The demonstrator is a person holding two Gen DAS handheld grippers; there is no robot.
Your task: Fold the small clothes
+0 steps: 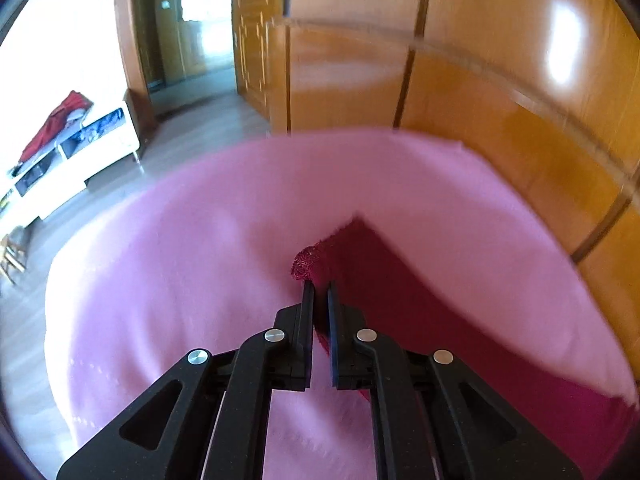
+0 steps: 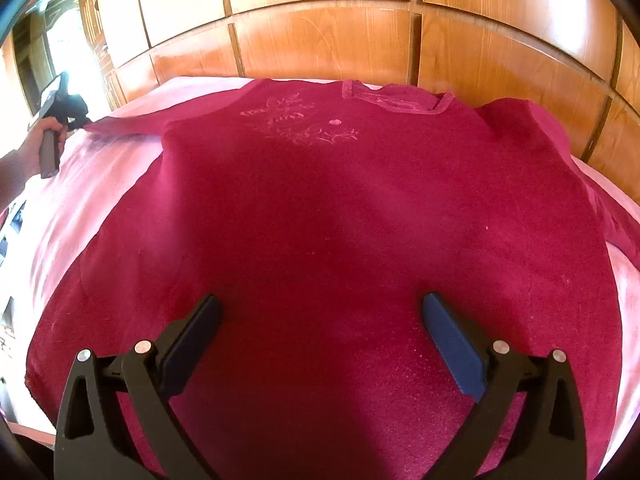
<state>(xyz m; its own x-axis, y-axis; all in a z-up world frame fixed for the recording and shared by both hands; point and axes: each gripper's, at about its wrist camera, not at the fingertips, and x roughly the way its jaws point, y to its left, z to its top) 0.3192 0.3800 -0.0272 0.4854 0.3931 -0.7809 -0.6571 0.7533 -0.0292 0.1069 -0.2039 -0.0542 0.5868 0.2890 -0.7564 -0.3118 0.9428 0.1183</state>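
My left gripper (image 1: 320,286) is clamped on the cuff of the sleeve (image 1: 400,280), the two fingers nearly together with the knitted edge bunched just past their tips. The view from that wrist is blurred. From there the sleeve runs away to the lower right over the pink sheet (image 1: 180,260).

My right gripper (image 2: 322,312) has its jaws spread wide with nothing between the pads; it hangs over the lower middle of the shirt (image 2: 320,220), and I cannot tell whether the tips touch the cloth.

The shirt is dark red and lies spread flat on the pink sheet, neckline (image 2: 396,98) at the far end near the wooden panel wall (image 2: 320,32), hem toward me. A pale floral print (image 2: 296,124) sits on the chest. In the right wrist view the one sleeve stretches out to the far left, where a hand (image 2: 40,136) holds the handle of my left gripper at its end. The other sleeve (image 2: 560,148) lies crumpled along the right side of the shirt.

Off to the left of the bed I see a white cabinet (image 1: 80,152) with red cloth (image 1: 56,120) draped on it.
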